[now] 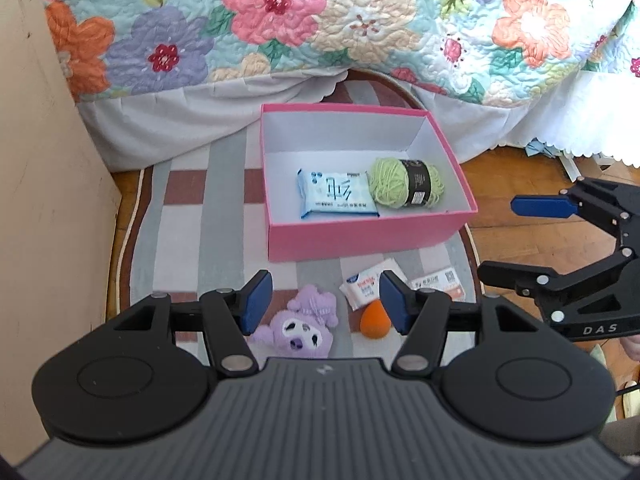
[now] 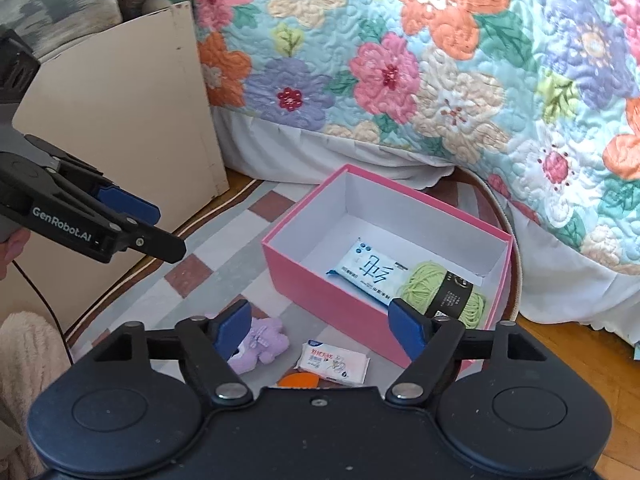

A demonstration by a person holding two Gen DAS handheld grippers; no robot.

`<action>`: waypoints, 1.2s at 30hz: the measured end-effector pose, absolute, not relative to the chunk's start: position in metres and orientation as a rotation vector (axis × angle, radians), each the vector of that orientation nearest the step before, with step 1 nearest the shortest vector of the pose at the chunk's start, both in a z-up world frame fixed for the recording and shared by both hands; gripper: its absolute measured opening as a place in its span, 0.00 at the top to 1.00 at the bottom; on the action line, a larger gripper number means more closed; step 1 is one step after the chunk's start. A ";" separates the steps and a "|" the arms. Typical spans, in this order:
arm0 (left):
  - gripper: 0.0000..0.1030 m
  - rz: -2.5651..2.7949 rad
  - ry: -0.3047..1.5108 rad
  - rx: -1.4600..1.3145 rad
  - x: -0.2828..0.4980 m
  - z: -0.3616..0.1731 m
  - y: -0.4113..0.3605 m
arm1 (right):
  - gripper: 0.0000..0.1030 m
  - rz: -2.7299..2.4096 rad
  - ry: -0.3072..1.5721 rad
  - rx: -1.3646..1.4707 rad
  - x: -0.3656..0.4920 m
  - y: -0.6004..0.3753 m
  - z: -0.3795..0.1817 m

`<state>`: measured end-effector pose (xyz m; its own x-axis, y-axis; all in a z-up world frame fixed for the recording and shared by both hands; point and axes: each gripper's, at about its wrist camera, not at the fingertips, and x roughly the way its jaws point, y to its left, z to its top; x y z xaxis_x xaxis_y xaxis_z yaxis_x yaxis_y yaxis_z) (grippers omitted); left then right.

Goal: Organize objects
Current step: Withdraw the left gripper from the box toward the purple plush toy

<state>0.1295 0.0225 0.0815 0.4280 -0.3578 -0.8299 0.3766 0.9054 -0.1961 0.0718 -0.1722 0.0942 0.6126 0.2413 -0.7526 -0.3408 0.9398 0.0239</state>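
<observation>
Left wrist view — left gripper (image 1: 326, 300) and right gripper (image 2: 320, 328) both wide, empty. Purple plush (image 1: 298, 324) on rug at 6 o'clock from pink box (image 1: 360, 236) — soft, light, likely best pinched mid-body.

Orange sponge (image 2: 299, 381) half hidden behind right tool's body; purple plush (image 2: 260, 346) partly behind its blue pad
</observation>
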 end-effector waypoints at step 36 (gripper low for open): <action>0.18 -0.406 1.114 -0.136 0.122 -0.029 0.051 | 0.08 0.708 0.788 -0.386 0.057 -0.110 0.015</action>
